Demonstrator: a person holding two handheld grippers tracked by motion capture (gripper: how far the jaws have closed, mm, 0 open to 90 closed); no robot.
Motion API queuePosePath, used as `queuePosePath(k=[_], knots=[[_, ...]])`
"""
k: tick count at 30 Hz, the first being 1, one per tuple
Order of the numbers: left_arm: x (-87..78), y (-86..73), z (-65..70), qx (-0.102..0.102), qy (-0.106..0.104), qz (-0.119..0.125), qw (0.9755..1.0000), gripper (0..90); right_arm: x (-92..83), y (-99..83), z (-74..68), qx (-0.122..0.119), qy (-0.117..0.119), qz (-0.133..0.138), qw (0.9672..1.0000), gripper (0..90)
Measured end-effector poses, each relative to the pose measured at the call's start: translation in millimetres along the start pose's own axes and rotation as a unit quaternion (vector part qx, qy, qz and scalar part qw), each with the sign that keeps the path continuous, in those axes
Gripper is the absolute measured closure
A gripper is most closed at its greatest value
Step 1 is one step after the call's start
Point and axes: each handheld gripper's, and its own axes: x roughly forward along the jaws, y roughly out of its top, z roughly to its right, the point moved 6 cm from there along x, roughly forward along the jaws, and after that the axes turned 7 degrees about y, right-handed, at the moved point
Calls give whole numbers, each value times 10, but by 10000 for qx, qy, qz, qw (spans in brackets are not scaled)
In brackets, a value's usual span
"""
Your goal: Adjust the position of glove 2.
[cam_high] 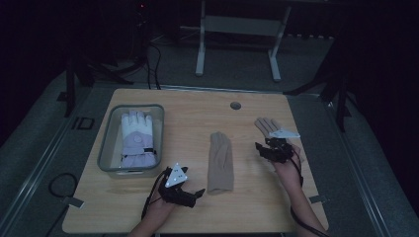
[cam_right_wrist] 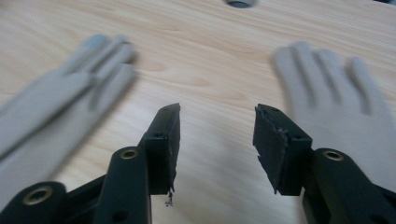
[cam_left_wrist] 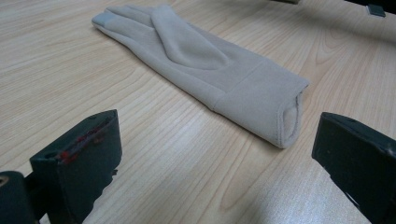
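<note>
On the wooden table (cam_high: pixel 247 202) we see, from the left, a clear bin (cam_high: pixel 106 148) holding a white ski glove (cam_high: pixel 137 138); our left gripper (cam_high: pixel 197 192), jaws wide and empty, near the middle beige glove (cam_high: pixel 220 160); and our right gripper (cam_high: pixel 262 149), half open on nothing, beside the second beige glove (cam_high: pixel 266 126).

Parted fingers (cam_right_wrist: pixel 280 144) — two beige gloves (cam_right_wrist: pixel 331 112)

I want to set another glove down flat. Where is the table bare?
Bare wood lies between the bin and the middle glove, and along the far edge by the round hole. Crowded at the right glove, under the right gripper.
</note>
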Motion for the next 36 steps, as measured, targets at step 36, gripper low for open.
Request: queuePosePath(k=[36], knots=[[13,-13,1,-3,16,-54,10000,17,226,-272,951,852,-159,-396,9954,756]])
